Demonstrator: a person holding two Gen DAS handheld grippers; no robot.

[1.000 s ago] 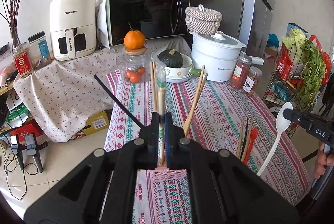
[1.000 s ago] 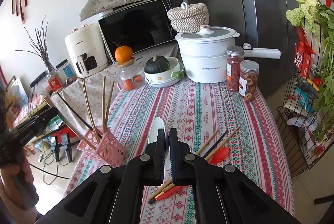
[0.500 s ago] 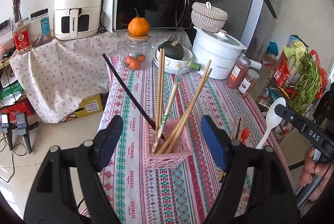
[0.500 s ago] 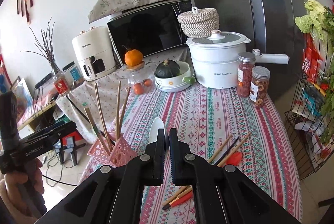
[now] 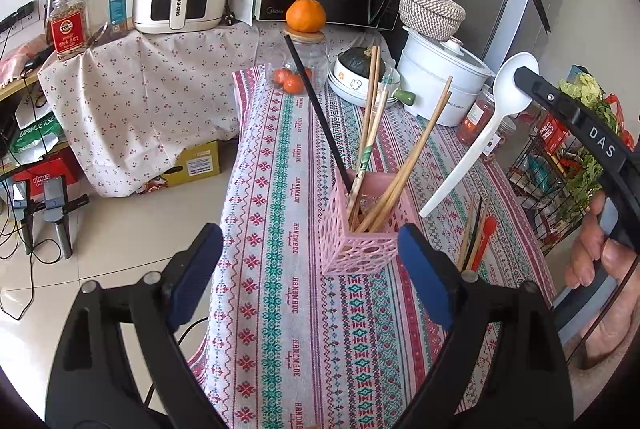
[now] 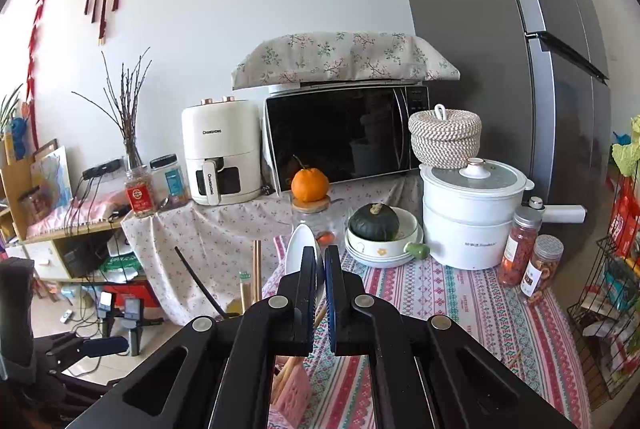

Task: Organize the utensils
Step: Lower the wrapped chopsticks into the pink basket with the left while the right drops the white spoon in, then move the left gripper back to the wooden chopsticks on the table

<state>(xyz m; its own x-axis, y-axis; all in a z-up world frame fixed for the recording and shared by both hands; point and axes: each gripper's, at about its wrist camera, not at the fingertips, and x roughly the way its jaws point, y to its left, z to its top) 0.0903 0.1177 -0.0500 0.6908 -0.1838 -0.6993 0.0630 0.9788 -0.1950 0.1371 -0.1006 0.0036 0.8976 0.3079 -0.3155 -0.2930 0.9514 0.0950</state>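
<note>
A pink mesh basket [image 5: 360, 233] stands on the patterned tablecloth [image 5: 280, 309] with several wooden chopsticks [image 5: 404, 169] and a black one [image 5: 320, 113] leaning in it. My left gripper [image 5: 310, 275] is just short of the basket; its jaws are opening, and no pad touches anything. My right gripper [image 5: 525, 79] is shut on the bowl end of a white spoon [image 5: 476, 149], held in the air to the right of the basket with its handle pointing down. In the right wrist view the spoon [image 6: 298, 249] sticks out past the right gripper [image 6: 320, 261], and the basket [image 6: 292, 393] shows below.
More chopsticks and a red spoon [image 5: 482, 237] lie loose right of the basket. At the table's far end are a jar with an orange [image 5: 306, 15] on it, a bowl holding a squash [image 6: 374, 223], a white pot [image 5: 444, 81] and spice jars [image 6: 520, 247]. A wire rack [image 5: 560, 189] stands at right.
My left gripper opened, let a green-tipped chopstick drop into the basket and drew back. My right gripper lifted the spoon and carried it closer to the basket.
</note>
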